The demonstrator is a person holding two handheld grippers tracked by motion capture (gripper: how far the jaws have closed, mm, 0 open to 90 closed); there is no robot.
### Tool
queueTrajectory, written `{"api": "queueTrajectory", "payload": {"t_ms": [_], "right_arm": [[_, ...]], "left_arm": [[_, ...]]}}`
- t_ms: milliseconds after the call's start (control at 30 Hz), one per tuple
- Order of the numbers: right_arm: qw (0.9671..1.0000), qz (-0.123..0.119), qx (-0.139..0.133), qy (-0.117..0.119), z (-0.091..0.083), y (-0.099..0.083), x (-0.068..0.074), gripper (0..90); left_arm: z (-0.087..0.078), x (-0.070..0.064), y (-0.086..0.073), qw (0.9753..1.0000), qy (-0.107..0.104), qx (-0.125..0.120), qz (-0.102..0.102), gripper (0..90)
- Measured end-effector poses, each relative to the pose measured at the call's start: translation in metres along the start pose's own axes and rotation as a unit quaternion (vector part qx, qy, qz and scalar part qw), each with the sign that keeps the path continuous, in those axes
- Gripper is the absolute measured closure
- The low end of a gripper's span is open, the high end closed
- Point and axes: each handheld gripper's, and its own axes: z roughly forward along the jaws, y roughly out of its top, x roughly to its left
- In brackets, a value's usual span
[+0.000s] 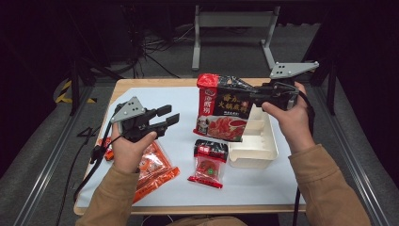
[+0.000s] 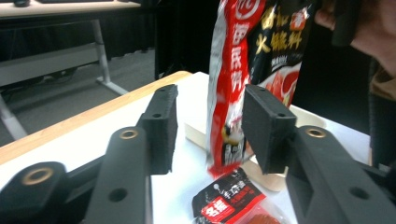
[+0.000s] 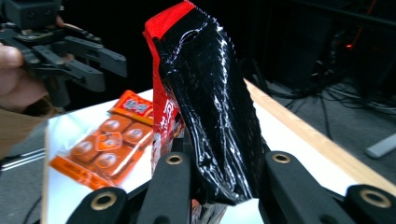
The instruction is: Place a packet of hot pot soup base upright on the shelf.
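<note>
Gripping the large hotpot-base pouch (image 1: 223, 109) by its right edge, the right gripper (image 1: 256, 97) has its jaws clenched on the crumpled film, so the pouch hangs upright over the white tray (image 1: 261, 153), seemingly for lowering into it. At nine o'clock of the pouch, the left gripper (image 1: 169, 117) hovers with jaws released, grasping nothing. A small red packet (image 1: 208, 162) lies at six o'clock, an orange packet (image 1: 153, 167) at eight.

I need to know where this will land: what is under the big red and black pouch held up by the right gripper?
Under the big red and black foil pouch, the white plastic tray shows bare partitioned compartments; the pouch hides the tray's left part.
</note>
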Motion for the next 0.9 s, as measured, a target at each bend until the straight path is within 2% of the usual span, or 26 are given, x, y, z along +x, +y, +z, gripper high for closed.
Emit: {"api": "queueTrajectory", "payload": {"t_ms": [233, 300, 433, 567, 700, 900], "right_arm": [[0.9996, -0.009, 0.002, -0.026, -0.011, 0.001, -0.017, 78.0], [0.9996, -0.009, 0.001, -0.028, -0.013, 0.002, -0.02, 78.0], [0.9989, -0.018, 0.002, -0.043, -0.02, 0.004, -0.03, 78.0], [0.9983, -0.024, 0.005, -0.053, -0.024, 0.006, -0.035, 78.0], [0.998, -0.02, 0.005, -0.06, -0.027, 0.005, -0.042, 78.0], [0.9967, -0.028, 0.002, -0.076, -0.03, 0.0, -0.057, 78.0]], "left_arm": [[0.0, 0.001, -0.002, 0.9996, 0.022, 0.009, 0.014, 42.2], [0.0, 0.002, -0.003, 0.9997, 0.019, 0.015, 0.01, 39.8], [0.0, 0.004, -0.006, 0.9991, 0.035, 0.024, 0.01, 35.6], [-0.001, 0.007, -0.008, 0.9987, 0.04, 0.03, 0.001, 33.6], [-0.003, 0.01, -0.01, 0.9983, 0.045, 0.035, -0.005, 31.5], [-0.007, 0.013, -0.014, 0.9977, 0.054, 0.04, -0.012, 29.4]]}}
